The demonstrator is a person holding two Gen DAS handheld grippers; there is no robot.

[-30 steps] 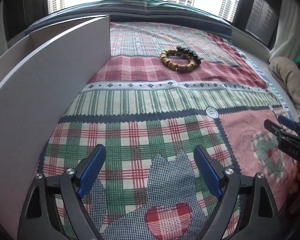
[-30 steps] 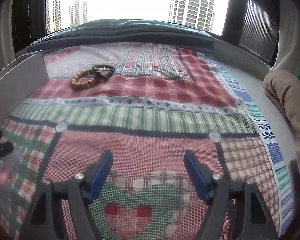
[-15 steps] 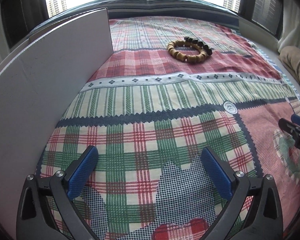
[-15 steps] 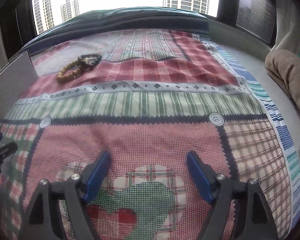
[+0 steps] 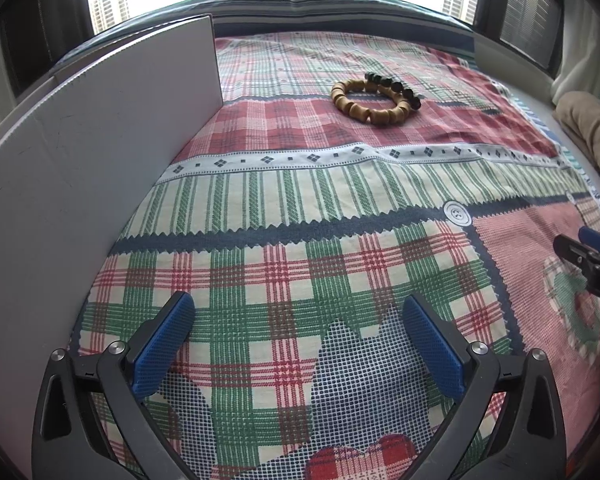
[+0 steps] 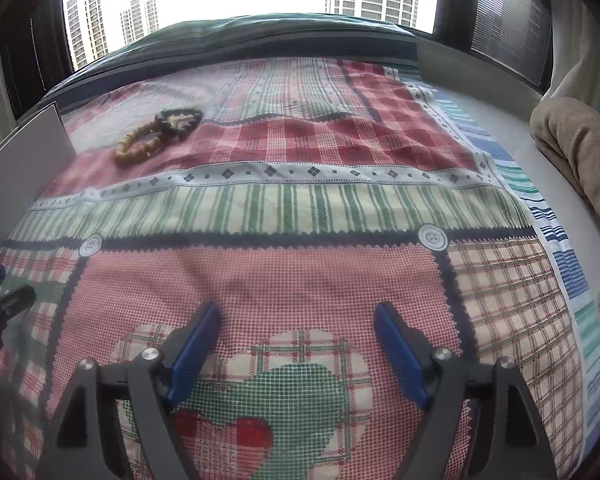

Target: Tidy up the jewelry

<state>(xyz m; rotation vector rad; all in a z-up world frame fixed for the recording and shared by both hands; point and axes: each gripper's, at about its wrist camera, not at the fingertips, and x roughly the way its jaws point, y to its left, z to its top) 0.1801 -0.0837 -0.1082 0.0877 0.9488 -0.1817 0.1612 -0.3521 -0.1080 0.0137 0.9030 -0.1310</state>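
A: Left view? The white board point(image 5: 92, 168) runs off the left edge.
B: Left claw point(image 5: 296, 344) wide, empty; wooden bead bracelet point(image 5: 374, 98) upper centre on the woven patchwork cloth point(image 5: 300, 208).
A: Right view?
B: Right claw point(image 6: 296, 350) wide; bracelet point(image 6: 156, 136) upper left, blurred.

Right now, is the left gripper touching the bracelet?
Apart. The left wrist view shows the open left gripper well short of the bracelet, with bare quilt between.

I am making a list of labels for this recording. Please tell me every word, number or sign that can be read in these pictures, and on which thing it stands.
"DA", white, cut off by the picture edge: on the right gripper, seen from the left wrist camera.
Nothing else: no writing shows on the bracelets, white box or bedspread.
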